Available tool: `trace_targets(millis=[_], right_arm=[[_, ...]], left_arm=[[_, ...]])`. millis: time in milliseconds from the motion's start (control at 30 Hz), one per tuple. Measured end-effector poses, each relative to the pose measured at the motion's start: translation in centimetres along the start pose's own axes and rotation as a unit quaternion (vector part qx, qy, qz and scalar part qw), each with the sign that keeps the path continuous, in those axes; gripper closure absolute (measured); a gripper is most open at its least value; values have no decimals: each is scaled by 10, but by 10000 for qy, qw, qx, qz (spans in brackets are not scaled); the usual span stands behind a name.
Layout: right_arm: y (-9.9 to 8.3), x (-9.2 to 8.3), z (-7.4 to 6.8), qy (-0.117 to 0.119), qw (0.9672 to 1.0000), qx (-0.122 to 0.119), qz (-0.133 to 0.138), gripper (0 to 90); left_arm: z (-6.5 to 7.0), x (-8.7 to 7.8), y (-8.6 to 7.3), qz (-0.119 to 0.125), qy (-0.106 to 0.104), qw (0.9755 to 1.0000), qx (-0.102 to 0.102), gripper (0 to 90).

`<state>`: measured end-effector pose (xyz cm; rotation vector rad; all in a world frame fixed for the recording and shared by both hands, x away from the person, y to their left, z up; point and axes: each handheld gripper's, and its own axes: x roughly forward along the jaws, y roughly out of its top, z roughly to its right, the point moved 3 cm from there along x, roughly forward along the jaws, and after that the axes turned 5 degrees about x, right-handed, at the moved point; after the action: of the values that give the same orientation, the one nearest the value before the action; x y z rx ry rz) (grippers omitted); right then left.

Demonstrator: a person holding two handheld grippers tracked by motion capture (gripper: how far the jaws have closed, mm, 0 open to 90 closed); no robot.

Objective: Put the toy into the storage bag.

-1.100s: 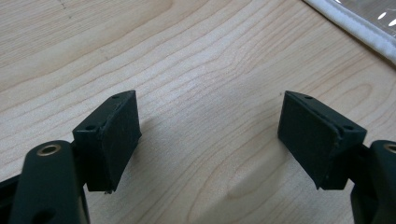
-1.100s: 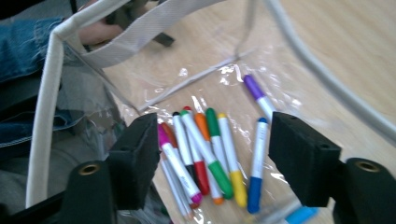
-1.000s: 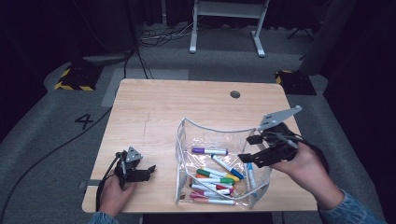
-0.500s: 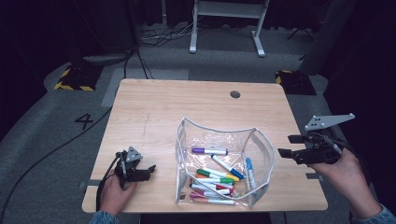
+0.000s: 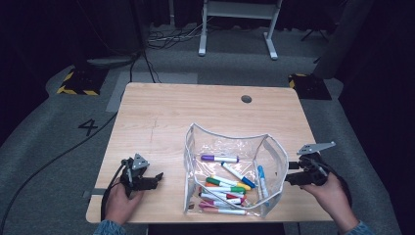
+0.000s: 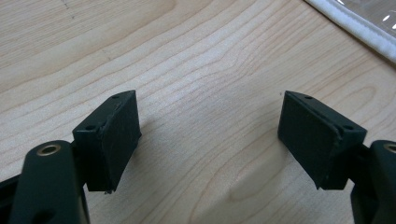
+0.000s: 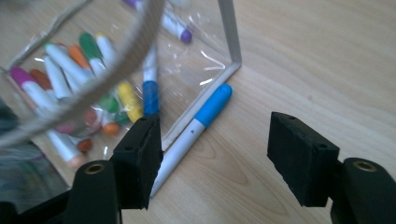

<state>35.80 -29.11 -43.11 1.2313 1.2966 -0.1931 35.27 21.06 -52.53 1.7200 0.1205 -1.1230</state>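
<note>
I'm working on a pale wooden table with a round cable hole, standing on grey carpet in a dark room; a white desk frame stands behind. The clear pouch of markers sits open right of centre. My left gripper rests near the front left edge, jaws spread over bare wood. My right gripper sits just right of the pouch, jaws spread, nothing between them. A light-blue-capped marker lies against the pouch wall; whether inside or outside, I can't tell.
</note>
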Motion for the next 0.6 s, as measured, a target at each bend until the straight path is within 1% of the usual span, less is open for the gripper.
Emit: trace_targets(millis=[67, 133, 233, 300, 400, 467, 500, 600], right_arm=[[-6, 12, 1, 104, 9999, 87, -45, 355], [-10, 23, 2, 132, 9997, 143, -114, 356], [-12, 37, 2, 174, 9996, 168, -153, 362], [-14, 46, 1, 199, 9995, 148, -208, 368], [-17, 60, 0, 251, 9990, 191, -313, 376], [-19, 66, 0, 220, 9990, 157, -358, 388], [-20, 68, 0, 233, 9989, 188, -362, 392], [-22, 73, 0, 188, 9990, 147, -382, 426]], left_arm=[[0, 0, 0, 5, 3, 10000, -17, 212], [0, 0, 0, 5, 4, 10000, -19, 212], [0, 0, 0, 5, 4, 10000, -18, 212], [0, 0, 0, 4, 4, 10000, -19, 212], [0, 0, 0, 4, 5, 10000, -19, 212], [0, 0, 0, 3, 4, 10000, -18, 212], [0, 0, 0, 2, 5, 10000, -17, 212], [0, 0, 0, 5, 6, 10000, -16, 212]])
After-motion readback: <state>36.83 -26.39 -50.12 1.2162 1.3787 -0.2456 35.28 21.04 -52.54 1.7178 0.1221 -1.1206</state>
